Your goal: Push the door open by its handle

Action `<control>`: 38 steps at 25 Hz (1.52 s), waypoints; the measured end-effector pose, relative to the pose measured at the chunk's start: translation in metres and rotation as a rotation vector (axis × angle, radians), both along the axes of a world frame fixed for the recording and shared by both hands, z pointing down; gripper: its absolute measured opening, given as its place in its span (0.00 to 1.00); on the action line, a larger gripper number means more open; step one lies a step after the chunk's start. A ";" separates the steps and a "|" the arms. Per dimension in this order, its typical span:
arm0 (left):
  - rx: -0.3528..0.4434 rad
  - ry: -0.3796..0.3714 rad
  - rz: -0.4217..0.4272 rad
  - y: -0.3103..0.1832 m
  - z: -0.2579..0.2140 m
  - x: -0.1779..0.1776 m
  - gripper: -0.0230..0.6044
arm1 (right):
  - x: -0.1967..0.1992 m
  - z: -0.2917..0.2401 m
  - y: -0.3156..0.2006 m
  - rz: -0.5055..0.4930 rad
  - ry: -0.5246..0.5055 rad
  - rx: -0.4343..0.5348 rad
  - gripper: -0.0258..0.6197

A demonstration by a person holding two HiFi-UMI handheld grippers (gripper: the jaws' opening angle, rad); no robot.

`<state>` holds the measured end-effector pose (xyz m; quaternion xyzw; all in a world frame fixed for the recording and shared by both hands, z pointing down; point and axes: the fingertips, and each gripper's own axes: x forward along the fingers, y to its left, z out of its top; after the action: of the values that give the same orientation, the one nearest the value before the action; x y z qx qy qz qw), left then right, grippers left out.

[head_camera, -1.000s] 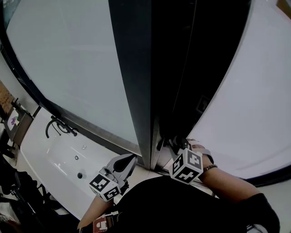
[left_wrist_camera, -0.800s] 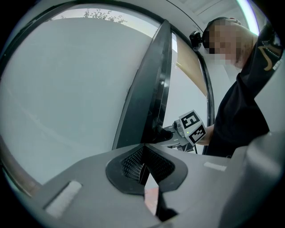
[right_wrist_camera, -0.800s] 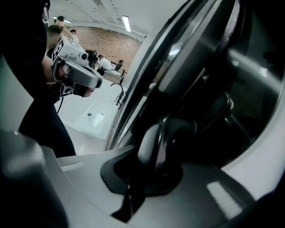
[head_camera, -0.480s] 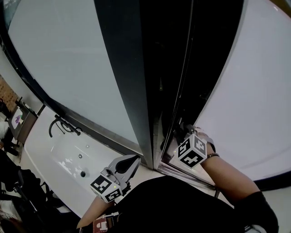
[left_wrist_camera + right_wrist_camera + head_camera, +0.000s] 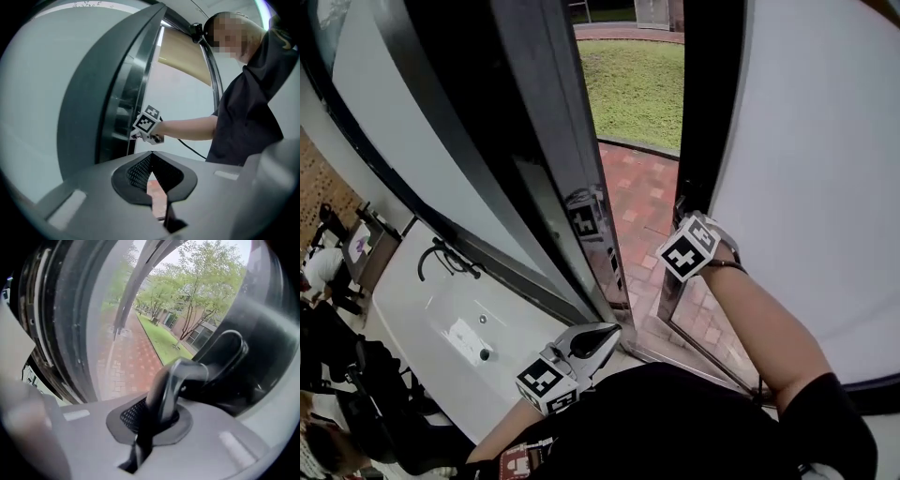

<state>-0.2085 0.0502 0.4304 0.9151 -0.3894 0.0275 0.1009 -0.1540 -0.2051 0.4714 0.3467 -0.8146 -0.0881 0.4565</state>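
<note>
The right gripper (image 5: 155,412) was clamped tight on the smooth metal handle (image 5: 185,373), a stiff, likely slippery lever best held near its bend, on a heavy-looking rigid door (image 5: 816,169).

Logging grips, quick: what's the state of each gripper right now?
Left gripper: closed, empty.
Right gripper: closed on the curved grey metal door handle.

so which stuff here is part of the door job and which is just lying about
Job: door, its handle, right gripper shut on the handle.
Not part of it: washbasin, tap, left gripper, shut and empty.
</note>
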 end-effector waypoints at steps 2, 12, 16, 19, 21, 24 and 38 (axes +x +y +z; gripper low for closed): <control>-0.006 -0.004 -0.006 -0.009 0.003 0.021 0.03 | 0.009 0.001 -0.026 0.023 -0.010 0.001 0.01; 0.019 0.002 0.016 -0.083 -0.008 0.090 0.03 | 0.080 0.002 -0.145 0.169 0.004 -0.028 0.02; 0.036 0.004 0.117 -0.117 0.014 0.120 0.03 | 0.116 0.003 -0.191 0.237 0.027 -0.027 0.03; 0.021 0.014 0.185 -0.134 0.018 0.140 0.03 | 0.146 0.005 -0.221 0.283 0.044 -0.028 0.04; 0.026 0.023 0.201 -0.143 0.014 0.146 0.03 | 0.168 0.007 -0.239 0.327 0.056 -0.033 0.04; 0.038 0.019 0.189 -0.159 0.026 0.149 0.03 | 0.206 0.005 -0.263 0.407 0.071 -0.013 0.04; 0.051 -0.061 -0.008 -0.362 0.054 0.215 0.03 | 0.381 0.008 -0.368 0.521 0.102 -0.183 0.36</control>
<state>0.0060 -0.3117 0.4846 0.9146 -0.3964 0.0451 0.0658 0.2272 -0.5732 0.4792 0.4971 -0.6786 0.0888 0.5334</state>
